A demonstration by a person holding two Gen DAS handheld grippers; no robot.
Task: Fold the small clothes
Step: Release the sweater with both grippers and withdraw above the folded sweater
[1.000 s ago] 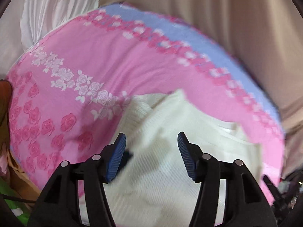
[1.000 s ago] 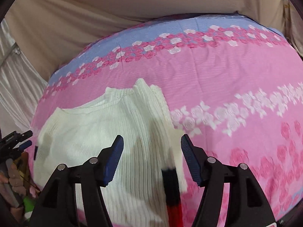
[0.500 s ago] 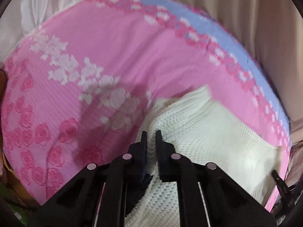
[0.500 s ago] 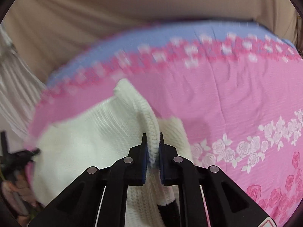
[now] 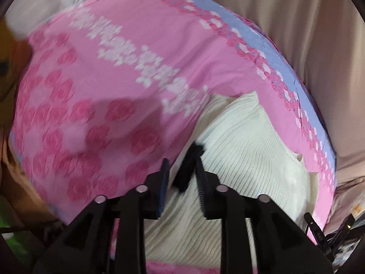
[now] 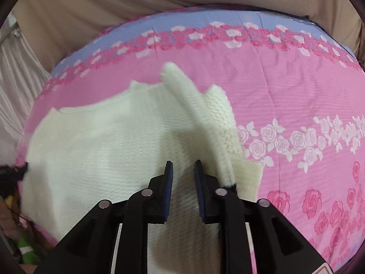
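Observation:
A cream knit sweater [image 6: 109, 146] lies on a pink rose-print bed sheet [image 6: 285, 84]. A sleeve [image 6: 196, 105] is folded across its right side, ending in a black cuff [image 6: 230, 185]. My right gripper [image 6: 183, 166] is slightly open just above the sweater, left of the sleeve, holding nothing. In the left wrist view the sweater [image 5: 248, 150] lies at lower right on the sheet [image 5: 118, 68]. My left gripper [image 5: 181, 166] is slightly open, with a black cuff [image 5: 190, 166] lying loose between its jaws.
Beige curtain fabric [image 6: 114, 0] hangs behind the bed. White pleated cloth [image 6: 16, 73] hangs at the left. The bed's blue border [image 5: 269, 45] marks the far edge. Clutter and a black stand [image 5: 319, 230] sit off the bed's corner.
Both grippers closed on the sweater's sleeve half a second ago and have now opened a little, letting it go. The sleeve now lies folded over the sweater body.

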